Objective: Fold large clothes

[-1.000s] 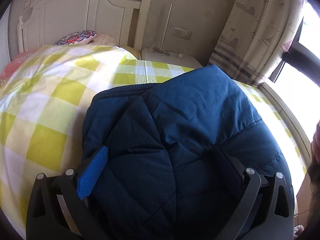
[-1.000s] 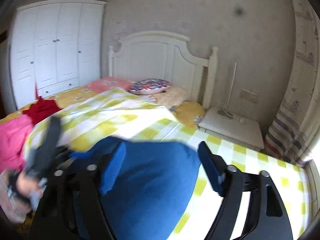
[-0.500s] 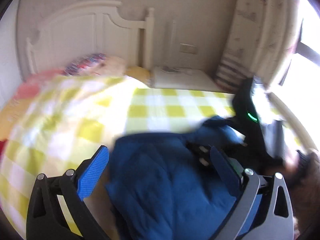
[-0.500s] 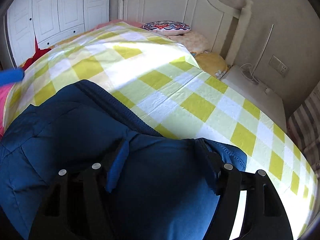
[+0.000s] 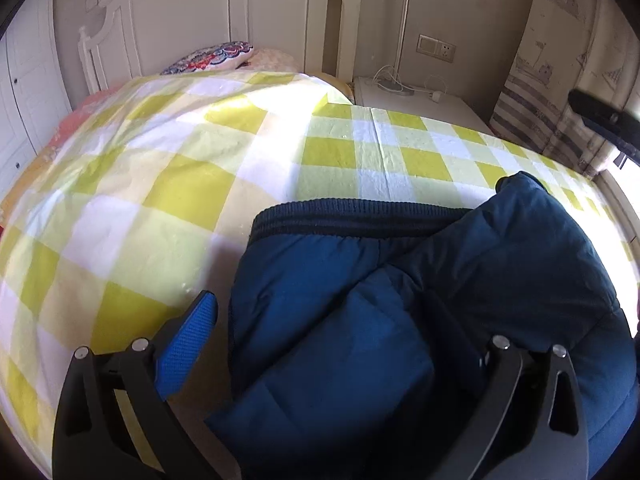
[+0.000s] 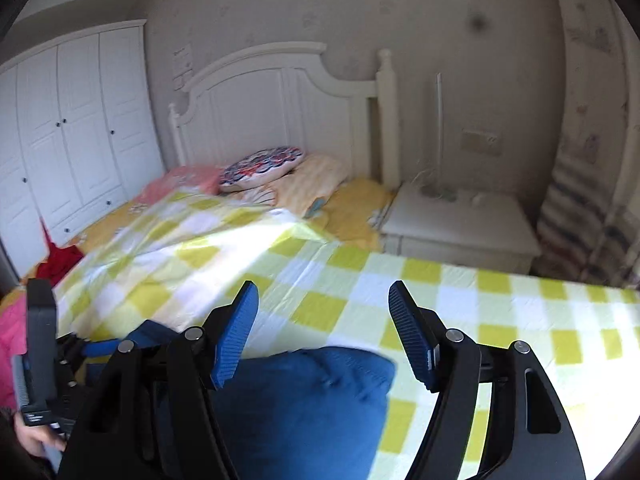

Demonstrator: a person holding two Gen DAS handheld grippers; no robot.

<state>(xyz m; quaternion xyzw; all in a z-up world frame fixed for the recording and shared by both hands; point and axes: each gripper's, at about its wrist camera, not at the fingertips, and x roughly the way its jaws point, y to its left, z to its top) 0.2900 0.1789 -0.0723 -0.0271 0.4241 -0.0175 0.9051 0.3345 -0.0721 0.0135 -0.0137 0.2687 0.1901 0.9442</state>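
A dark blue padded jacket (image 5: 420, 320) lies partly folded on the yellow checked bedcover (image 5: 160, 184), its ribbed hem (image 5: 360, 216) facing the headboard. My left gripper (image 5: 320, 304) is open low over the jacket's left part. Its blue left pad (image 5: 188, 340) is over the bedcover and its right finger over the jacket. In the right wrist view a corner of the jacket (image 6: 312, 400) lies under my right gripper (image 6: 324, 336), which is open with nothing between its pads. A hand (image 6: 32, 436) holding the left gripper shows at the lower left there.
A white headboard (image 6: 272, 96), pillows (image 6: 260, 168) and a white nightstand (image 6: 460, 224) with a lamp stand are beyond the jacket. A white wardrobe (image 6: 72, 128) lines the left wall. Red and pink clothes (image 6: 56, 260) lie at the bed's left side. Curtains (image 5: 560, 60) hang at the right.
The left gripper has slid left, so its left pad now lies off the jacket. The right gripper has drawn back from over the jacket and tipped up toward the headboard. Both stayed open.
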